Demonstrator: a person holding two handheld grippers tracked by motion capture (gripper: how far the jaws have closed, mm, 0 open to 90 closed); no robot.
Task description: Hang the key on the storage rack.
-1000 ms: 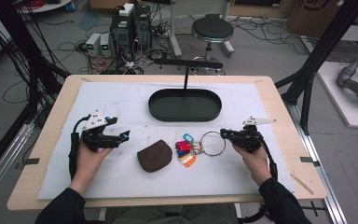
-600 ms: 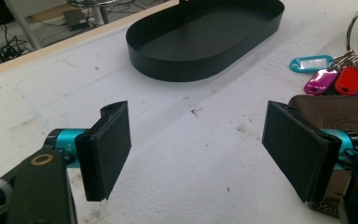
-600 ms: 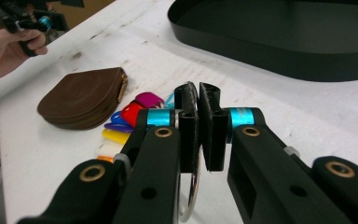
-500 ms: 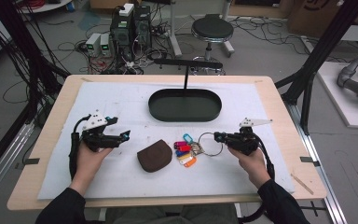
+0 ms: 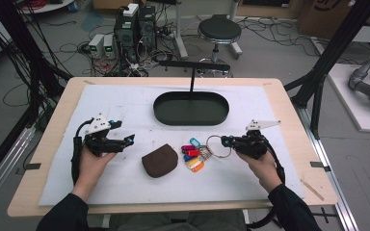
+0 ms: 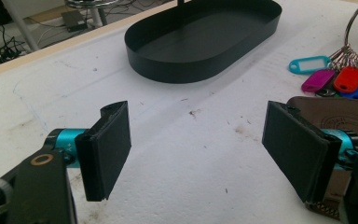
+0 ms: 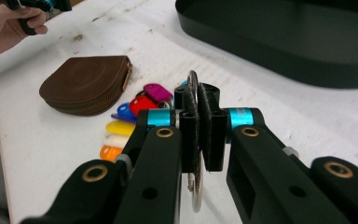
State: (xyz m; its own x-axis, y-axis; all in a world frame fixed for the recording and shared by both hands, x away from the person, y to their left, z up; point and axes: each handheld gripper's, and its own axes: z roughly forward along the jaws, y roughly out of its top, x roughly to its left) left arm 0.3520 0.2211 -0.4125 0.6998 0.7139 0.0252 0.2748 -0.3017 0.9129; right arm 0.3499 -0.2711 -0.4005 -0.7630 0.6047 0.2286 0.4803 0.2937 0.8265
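— What stands between the two hands?

— The brown pouch (image 5: 160, 160) and, just beside it, the bunch of coloured key tags (image 5: 192, 155) on their metal ring (image 5: 218, 146); the right gripper (image 5: 227, 142) is clamped on that ring. The left gripper (image 5: 125, 140), jaws wide, has bare white mat (image 5: 115, 106) ahead of it.

— And farther back?

— The black oval tray (image 5: 191, 109) sits mid-table, with a thin post (image 5: 191, 79) rising behind it to a crossbar (image 5: 194, 65) overhead. The mat on either side of the tray is free.

— Near edge?

— Open mat in front of the pouch.
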